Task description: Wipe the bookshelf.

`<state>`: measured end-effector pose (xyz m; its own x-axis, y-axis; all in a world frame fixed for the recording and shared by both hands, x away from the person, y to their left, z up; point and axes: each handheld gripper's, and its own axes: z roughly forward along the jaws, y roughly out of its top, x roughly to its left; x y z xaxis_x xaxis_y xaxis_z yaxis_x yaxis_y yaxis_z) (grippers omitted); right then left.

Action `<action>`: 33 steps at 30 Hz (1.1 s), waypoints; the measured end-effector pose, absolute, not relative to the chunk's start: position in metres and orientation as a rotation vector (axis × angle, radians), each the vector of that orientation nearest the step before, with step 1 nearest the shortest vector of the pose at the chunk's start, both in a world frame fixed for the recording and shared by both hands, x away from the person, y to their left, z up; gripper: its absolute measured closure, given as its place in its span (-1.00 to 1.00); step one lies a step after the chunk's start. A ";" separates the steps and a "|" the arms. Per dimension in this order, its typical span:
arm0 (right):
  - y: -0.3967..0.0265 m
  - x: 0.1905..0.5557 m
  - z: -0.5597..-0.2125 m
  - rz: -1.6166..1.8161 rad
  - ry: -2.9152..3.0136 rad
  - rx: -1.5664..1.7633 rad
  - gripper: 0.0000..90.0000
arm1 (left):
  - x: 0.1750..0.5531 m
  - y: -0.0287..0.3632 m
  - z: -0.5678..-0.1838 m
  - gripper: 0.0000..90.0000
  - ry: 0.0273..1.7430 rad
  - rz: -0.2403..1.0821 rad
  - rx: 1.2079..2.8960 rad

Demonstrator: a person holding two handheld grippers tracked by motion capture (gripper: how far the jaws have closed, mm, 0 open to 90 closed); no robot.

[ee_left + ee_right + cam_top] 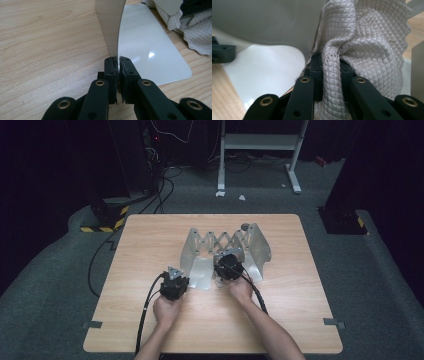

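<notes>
A folding metal rack (pixel 225 245) with a scissor lattice stands on the wooden table (pixel 150 240). My left gripper (pixel 179 276) is at the rack's left end. In the left gripper view it (pixel 118 62) is shut on the edge of the upright metal plate (pixel 110 25), beside the flat base plate (pixel 150 50). My right gripper (pixel 228 266) sits low inside the rack. In the right gripper view it (pixel 332 62) is shut on a bunched pale quilted cloth (pixel 367 42), close against the grey plate (pixel 262 20). The cloth (pixel 197 35) also lies at the right of the left gripper view.
A white metal frame (pixel 260 142) stands on the floor beyond the table. Cables (pixel 160 195) run across the carpet at the back left, near a black-and-yellow striped block (pixel 107 217). Tape marks (pixel 92 324) sit at the table's near corners.
</notes>
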<state>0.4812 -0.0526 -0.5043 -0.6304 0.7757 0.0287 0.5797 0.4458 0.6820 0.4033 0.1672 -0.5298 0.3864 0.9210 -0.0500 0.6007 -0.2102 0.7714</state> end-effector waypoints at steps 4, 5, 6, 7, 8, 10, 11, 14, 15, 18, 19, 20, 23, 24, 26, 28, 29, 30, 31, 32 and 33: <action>-0.051 0.489 -0.510 0.955 2.413 1.199 0.77 | 0.403 0.167 -0.530 0.87 1.308 0.556 1.917; -0.051 0.490 -0.511 0.955 2.411 1.205 0.77 | 0.403 0.167 -0.530 0.88 1.308 0.555 1.916; -0.051 0.492 -0.513 0.957 2.408 1.217 0.77 | 0.403 0.167 -0.530 0.88 1.308 0.555 1.916; -0.050 0.493 -0.513 0.961 2.406 1.224 0.77 | 0.403 0.168 -0.530 0.88 1.307 0.553 1.916; -0.050 0.494 -0.513 0.964 2.405 1.233 0.77 | 0.403 0.167 -0.530 0.87 1.306 0.553 1.917; -0.049 0.495 -0.511 0.960 2.410 1.233 0.77 | 0.403 0.168 -0.530 0.87 1.305 0.552 1.917; -0.049 0.495 -0.509 0.960 2.411 1.228 0.77 | 0.403 0.168 -0.530 0.87 1.305 0.551 1.917; -0.050 0.492 -0.502 0.989 2.406 1.210 0.77 | 0.403 0.168 -0.530 0.87 1.305 0.552 1.917; -0.051 0.491 -0.500 1.000 2.402 1.212 0.77 | 0.403 0.168 -0.530 0.87 1.305 0.551 1.917; -0.054 0.486 -0.488 1.052 2.382 1.188 0.77 | 0.403 0.167 -0.530 0.87 1.304 0.555 1.919; -0.055 0.484 -0.483 1.067 2.377 1.176 0.77 | 0.403 0.167 -0.530 0.87 1.304 0.555 1.919; -0.056 0.482 -0.478 1.084 2.370 1.162 0.77 | 0.403 0.167 -0.530 0.87 1.303 0.555 1.920; -0.059 0.475 -0.464 1.122 2.355 1.114 0.77 | 0.403 0.167 -0.530 0.87 1.303 0.557 1.921; -0.060 0.472 -0.459 1.143 2.346 1.096 0.77 | 0.403 0.167 -0.530 0.87 1.303 0.558 1.921; -0.062 0.467 -0.452 1.168 2.337 1.079 0.77 | 0.403 0.167 -0.530 0.87 1.302 0.559 1.922; -0.063 0.463 -0.446 1.186 2.331 1.061 0.77 | 0.403 0.167 -0.530 0.87 1.302 0.559 1.922; -0.063 0.461 -0.444 1.195 2.327 1.054 0.77 | 0.403 0.167 -0.530 0.87 1.303 0.558 1.922; -0.064 0.460 -0.441 1.205 2.323 1.044 0.77 | 0.403 0.167 -0.530 0.87 1.303 0.558 1.922; -0.064 0.459 -0.440 1.211 2.320 1.040 0.77 | 0.403 0.167 -0.530 0.87 1.303 0.559 1.922; -0.065 0.458 -0.438 1.217 2.320 1.037 0.77 | 0.403 0.167 -0.530 0.87 1.302 0.560 1.923; -0.065 0.458 -0.438 1.217 2.320 1.037 0.77 | 0.403 0.167 -0.530 0.87 1.302 0.560 1.923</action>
